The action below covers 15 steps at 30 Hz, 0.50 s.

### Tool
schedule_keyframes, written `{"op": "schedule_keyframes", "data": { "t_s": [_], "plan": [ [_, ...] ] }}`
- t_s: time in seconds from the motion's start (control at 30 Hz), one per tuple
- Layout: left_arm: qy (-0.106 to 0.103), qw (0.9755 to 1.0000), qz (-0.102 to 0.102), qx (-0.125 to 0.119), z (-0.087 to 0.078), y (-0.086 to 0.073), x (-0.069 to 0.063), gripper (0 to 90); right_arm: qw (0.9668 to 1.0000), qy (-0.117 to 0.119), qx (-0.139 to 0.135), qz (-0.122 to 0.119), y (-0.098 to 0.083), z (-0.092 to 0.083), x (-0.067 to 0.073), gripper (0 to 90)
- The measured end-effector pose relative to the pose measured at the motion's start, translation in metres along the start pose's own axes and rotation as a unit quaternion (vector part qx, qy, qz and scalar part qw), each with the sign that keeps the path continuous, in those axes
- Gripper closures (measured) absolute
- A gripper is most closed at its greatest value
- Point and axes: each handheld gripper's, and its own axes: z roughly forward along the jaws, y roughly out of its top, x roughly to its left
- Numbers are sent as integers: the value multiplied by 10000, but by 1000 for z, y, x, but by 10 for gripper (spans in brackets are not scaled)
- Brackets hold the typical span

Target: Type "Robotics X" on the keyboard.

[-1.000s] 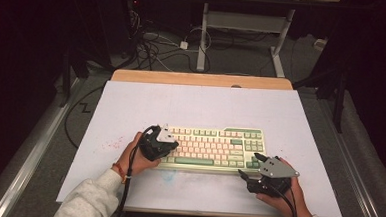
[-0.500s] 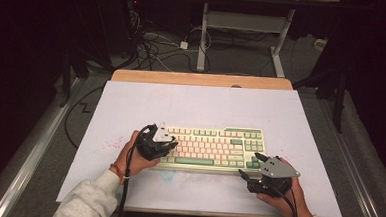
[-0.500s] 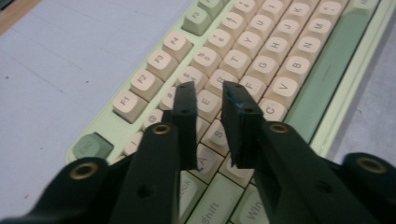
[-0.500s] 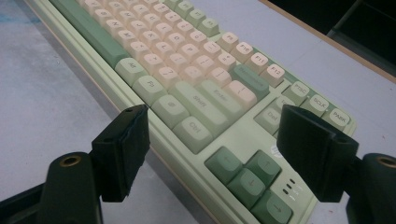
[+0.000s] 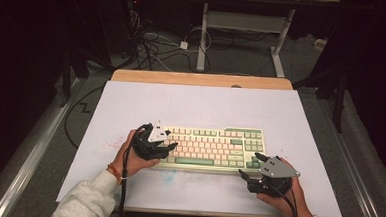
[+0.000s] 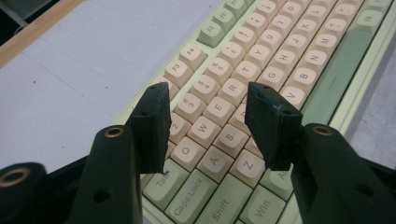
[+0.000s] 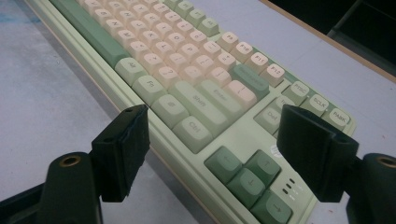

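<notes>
Hovering over mechanical keyboard on white table, left gripper jaws just been opening, nothing between, right gripper jaws wide apart, empty, at keyboard's arrow-key corner

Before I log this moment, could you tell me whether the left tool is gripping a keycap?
No, the left tool hangs open above the keyboard, with nothing pressed between its pads.

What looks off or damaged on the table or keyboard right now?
Nothing serious. The keyboard lies square on the white mat, all keys seated. Only faint reddish specks and a bluish smudge stain the mat near its front.
</notes>
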Motion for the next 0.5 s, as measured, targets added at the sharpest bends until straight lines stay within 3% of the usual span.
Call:
{"op": "schedule_keyframes", "data": {
  "t_s": [0.33, 0.5],
  "plan": [
    [62, 9999, 26, -114, -4, -2, -3, 410, 10000, 1, -8, 0, 0, 0, 0, 255],
    [66, 9998, -29, -166, -6, -1, -6, 305, 10000, -1, -6, 1, 0, 0, 0, 255]
  ]
}}
